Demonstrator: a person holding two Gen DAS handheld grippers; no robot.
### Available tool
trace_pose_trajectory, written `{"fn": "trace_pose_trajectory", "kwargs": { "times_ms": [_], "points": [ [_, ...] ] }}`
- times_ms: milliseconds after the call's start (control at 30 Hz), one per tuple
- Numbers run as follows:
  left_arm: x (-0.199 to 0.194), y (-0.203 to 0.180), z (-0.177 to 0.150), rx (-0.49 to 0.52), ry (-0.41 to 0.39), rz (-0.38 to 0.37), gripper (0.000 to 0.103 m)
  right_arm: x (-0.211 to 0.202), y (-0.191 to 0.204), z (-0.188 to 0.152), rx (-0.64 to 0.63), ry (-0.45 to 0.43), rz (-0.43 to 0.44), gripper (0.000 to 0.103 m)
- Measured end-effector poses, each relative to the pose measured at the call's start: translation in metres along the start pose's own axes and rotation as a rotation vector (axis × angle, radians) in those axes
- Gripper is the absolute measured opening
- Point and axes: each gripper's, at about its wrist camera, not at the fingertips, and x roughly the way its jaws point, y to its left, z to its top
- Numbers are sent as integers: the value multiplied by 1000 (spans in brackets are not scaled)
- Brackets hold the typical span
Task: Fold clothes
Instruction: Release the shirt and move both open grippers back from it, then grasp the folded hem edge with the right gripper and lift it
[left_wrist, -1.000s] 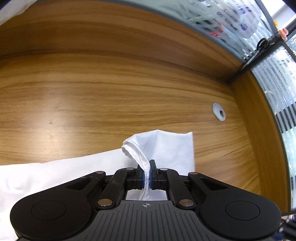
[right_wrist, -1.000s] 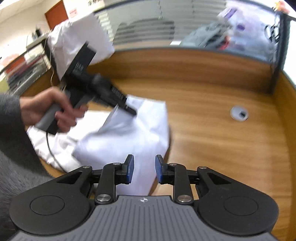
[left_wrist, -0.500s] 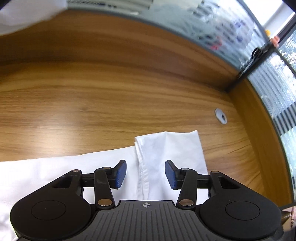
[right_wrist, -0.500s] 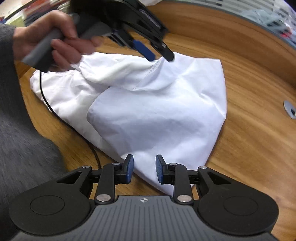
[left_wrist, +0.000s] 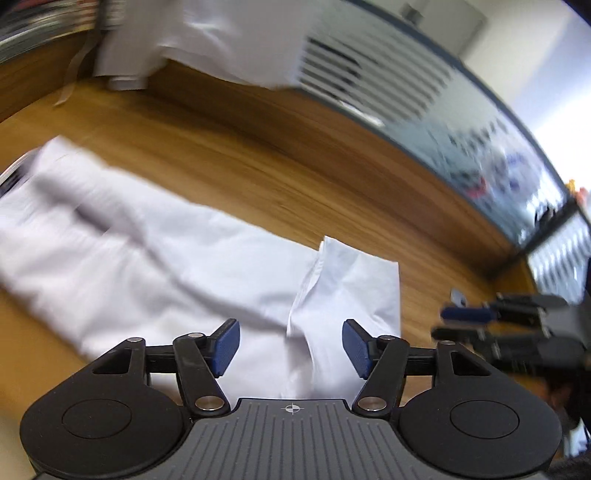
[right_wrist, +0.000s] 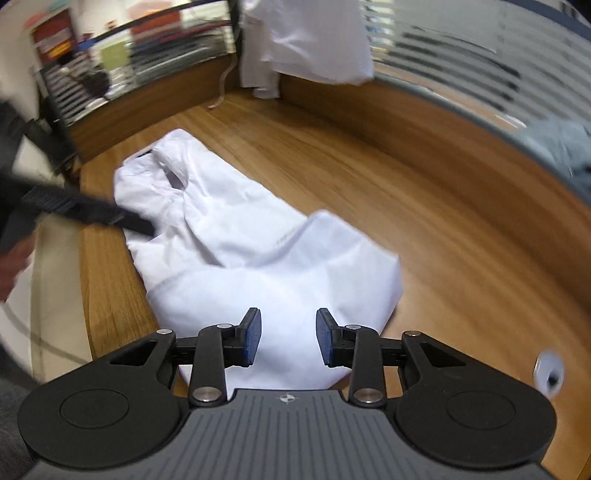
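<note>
While both jaws widen, left claw (left_wrist: 290, 347) and right claw (right_wrist: 288, 341) hover empty above white garment (right_wrist: 240, 254).

We see the left gripper (left_wrist: 290, 347) has let go of the white garment (left_wrist: 155, 273); its jaws are opening, nothing pinched, and it has pulled back off the folded corner, which now lies flat on the desk (left_wrist: 258, 173). The right gripper (right_wrist: 288, 341) jaws are opening too, above the cloth.

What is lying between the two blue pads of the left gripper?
Only the white garment lies below the left gripper, whose jaws are opening without pressing it; left wrist view.
</note>
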Motion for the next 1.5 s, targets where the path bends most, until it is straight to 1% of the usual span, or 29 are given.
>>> {"fn": "trace_pose_trajectory", "kwargs": {
  "times_ms": [100, 200, 267, 400, 467, 500, 567, 633, 667, 700, 800, 867, 933, 967, 1000, 1033, 1067, 1133, 1233, 1333, 1400, 1433, 1467, 1500],
  "points": [
    [-25, 2, -24, -81, -56, 62, 67, -2, -18, 20, -24, 1, 28, 37],
    [-45, 7, -45, -186, -90, 114, 67, -4, -31, 36, -57, 0, 49, 37],
    [-56, 9, -60, -275, -115, 120, 67, -4, -38, 45, -73, 4, 59, 37],
    [-73, 8, -87, -475, -177, 92, 67, -2, -50, 57, -114, 28, 55, 37],
    [-78, 2, -94, -525, -196, 74, 67, -3, -51, 62, -161, 41, 52, 37],
    [-77, -3, -94, -520, -204, 82, 67, -4, -52, 65, -182, 47, 55, 37],
    [-75, -13, -93, -506, -221, 99, 67, -4, -53, 73, -220, 58, 78, 37],
    [-71, -22, -91, -495, -232, 114, 67, -2, -55, 80, -263, 69, 103, 40],
    [-65, -23, -92, -505, -235, 118, 68, 1, -56, 83, -290, 80, 114, 43],
    [-59, -25, -93, -516, -238, 122, 68, 5, -57, 86, -319, 93, 126, 43],
    [-33, -25, -99, -604, -216, 165, 68, 28, -65, 92, -403, 146, 173, 44],
    [-21, -22, -103, -689, -223, 190, 68, 47, -71, 95, -441, 176, 201, 44],
    [-9, -18, -103, -754, -249, 263, 68, 70, -76, 100, -465, 191, 236, 45],
    [-4, -16, -102, -778, -263, 312, 68, 82, -76, 102, -483, 190, 255, 50],
    [1, -13, -100, -801, -276, 362, 68, 93, -76, 104, -500, 189, 275, 60],
    [7, -9, -98, -827, -292, 391, 68, 104, -76, 106, -523, 187, 295, 66],
    [14, -4, -96, -861, -299, 420, 68, 115, -74, 107, -559, 184, 314, 68],
    [27, 4, -92, -911, -309, 451, 68, 137, -70, 109, -619, 183, 350, 68],
    [43, 8, -90, -960, -313, 476, 68, 163, -72, 112, -605, 201, 398, 68],
    [59, 4, -86, -916, -286, 525, 68, 184, -73, 113, -580, 219, 446, 68],
    [72, 3, -82, -874, -247, 547, 66, 189, -73, 110, -558, 233, 486, 68],
    [77, 2, -81, -859, -235, 544, 60, 190, -72, 108, -561, 240, 495, 67],
    [82, 2, -79, -844, -224, 541, 49, 191, -71, 105, -565, 243, 500, 62],
    [86, 1, -76, -824, -216, 545, 45, 190, -70, 104, -572, 239, 500, 56]
  ]
}}
